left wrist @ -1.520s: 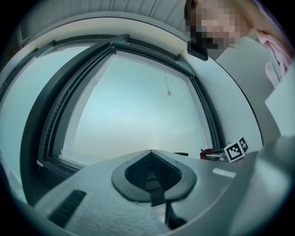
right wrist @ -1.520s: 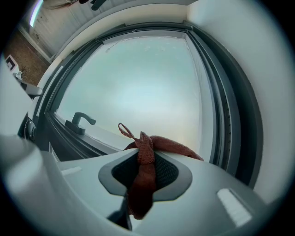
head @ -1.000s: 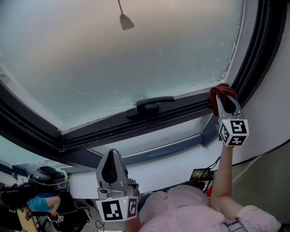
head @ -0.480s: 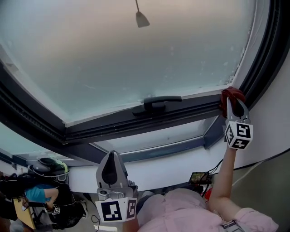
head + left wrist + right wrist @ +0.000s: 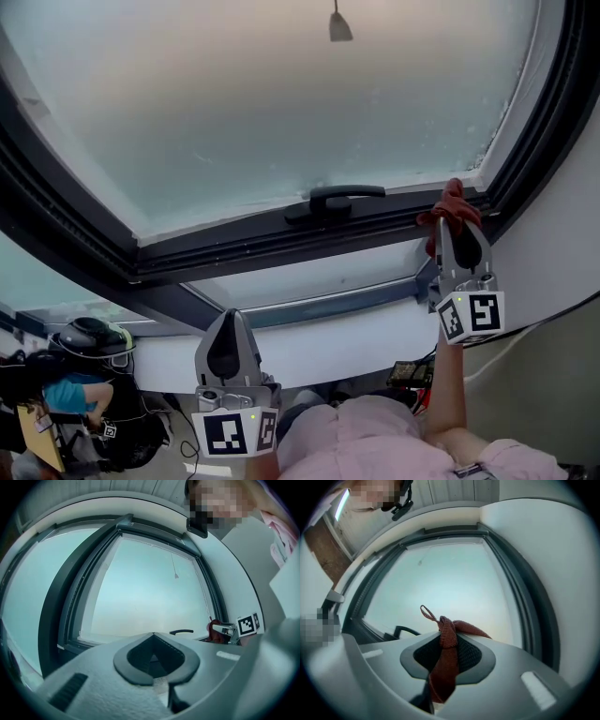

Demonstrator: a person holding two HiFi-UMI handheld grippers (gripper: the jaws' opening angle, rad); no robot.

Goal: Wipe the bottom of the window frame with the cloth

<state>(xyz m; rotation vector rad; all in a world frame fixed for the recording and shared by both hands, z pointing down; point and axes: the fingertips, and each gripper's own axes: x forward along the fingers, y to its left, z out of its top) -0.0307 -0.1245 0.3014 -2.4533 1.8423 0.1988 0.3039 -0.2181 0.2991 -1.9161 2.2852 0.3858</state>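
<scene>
A dark red cloth [image 5: 451, 208] is pinched in my right gripper [image 5: 457, 225], which is shut on it and holds it against the bottom rail of the dark window frame [image 5: 234, 246], near the right corner. In the right gripper view the cloth [image 5: 446, 648] runs between the shut jaws, a small loop sticking up above them. My left gripper [image 5: 231, 330] hangs low, below the frame, shut and holding nothing. From the left gripper view I see the cloth [image 5: 214, 629] and the right gripper [image 5: 226, 631] at the frame's lower right.
A black window handle [image 5: 339, 201] sits on the bottom rail just left of the cloth. A pull cord end [image 5: 340, 25] hangs in front of the frosted pane. A white wall [image 5: 562, 225] borders the frame on the right. Another person [image 5: 89, 361] is at the lower left.
The right gripper with the cloth has slid left along the bottom rail, away from the right corner toward the handle. The left gripper has stayed put.
</scene>
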